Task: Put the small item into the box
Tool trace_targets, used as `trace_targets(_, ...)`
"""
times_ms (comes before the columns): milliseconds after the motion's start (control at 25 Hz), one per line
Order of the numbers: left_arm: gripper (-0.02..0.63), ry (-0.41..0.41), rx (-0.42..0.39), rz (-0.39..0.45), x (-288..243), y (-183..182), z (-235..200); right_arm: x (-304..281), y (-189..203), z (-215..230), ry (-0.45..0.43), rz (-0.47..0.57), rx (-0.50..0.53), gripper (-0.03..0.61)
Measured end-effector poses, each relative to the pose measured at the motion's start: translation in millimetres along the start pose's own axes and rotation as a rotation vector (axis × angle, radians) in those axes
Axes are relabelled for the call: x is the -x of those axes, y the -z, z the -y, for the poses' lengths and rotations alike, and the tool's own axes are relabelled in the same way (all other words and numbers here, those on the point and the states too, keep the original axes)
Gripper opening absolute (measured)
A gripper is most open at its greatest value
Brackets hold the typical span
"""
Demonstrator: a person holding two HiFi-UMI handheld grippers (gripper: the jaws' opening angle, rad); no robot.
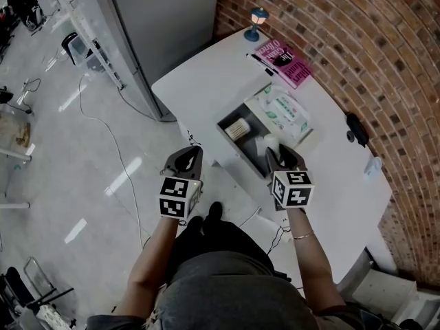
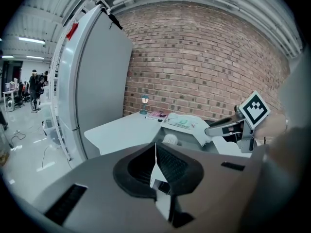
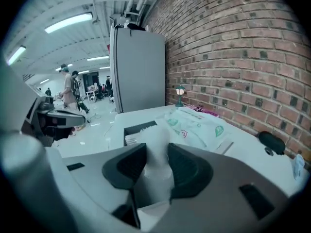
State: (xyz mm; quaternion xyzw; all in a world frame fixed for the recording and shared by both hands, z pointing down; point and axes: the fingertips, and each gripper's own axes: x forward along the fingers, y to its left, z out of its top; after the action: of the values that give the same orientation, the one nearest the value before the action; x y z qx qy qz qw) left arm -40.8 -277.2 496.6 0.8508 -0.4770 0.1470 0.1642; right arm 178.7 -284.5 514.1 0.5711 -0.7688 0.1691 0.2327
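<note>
My right gripper (image 1: 278, 152) is shut on a small white item (image 1: 271, 142), held over the near end of the dark open box (image 1: 227, 120) on the white table (image 1: 206, 81). In the right gripper view the white item (image 3: 156, 154) sits pressed between both dark pads, with the box (image 3: 138, 128) just beyond it. My left gripper (image 1: 184, 158) hangs off the table's near-left edge, over the floor; its pads (image 2: 167, 164) meet with nothing between them. A bundle of pale sticks (image 1: 238, 130) lies inside the box.
A pack of wet wipes (image 1: 283, 112) rests on the box's far side. Beyond it lie a pink book (image 1: 285, 62) and a small lamp (image 1: 258, 16). A black object (image 1: 357, 129) sits by the brick wall. A grey cabinet (image 1: 165, 19) stands left of the table.
</note>
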Motion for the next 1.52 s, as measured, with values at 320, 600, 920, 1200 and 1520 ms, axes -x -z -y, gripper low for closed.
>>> trace_targets(320, 0.026, -0.041, 0.031, -0.018, 6, 10, -10, -27, 19, -3, -0.001, -0.123, 0.135, 0.152)
trace_targets(600, 0.026, -0.066, 0.050, -0.023, 8, 17, -15, -42, 30, -3, -0.017, -0.207, 0.173, 0.152)
trace_targets(920, 0.026, -0.086, 0.072, -0.025, 12, 19, -20, -54, 44, -9, -0.001, -0.317, 0.254, 0.152)
trace_targets(1200, 0.026, -0.099, 0.080, -0.026, 14, 21, -22, -59, 53, -11, -0.004, -0.394, 0.282, 0.153)
trace_targets(1520, 0.026, -0.107, 0.084, -0.031, 18, 26, -22, -62, 62, -9, 0.036, -0.470, 0.385, 0.156)
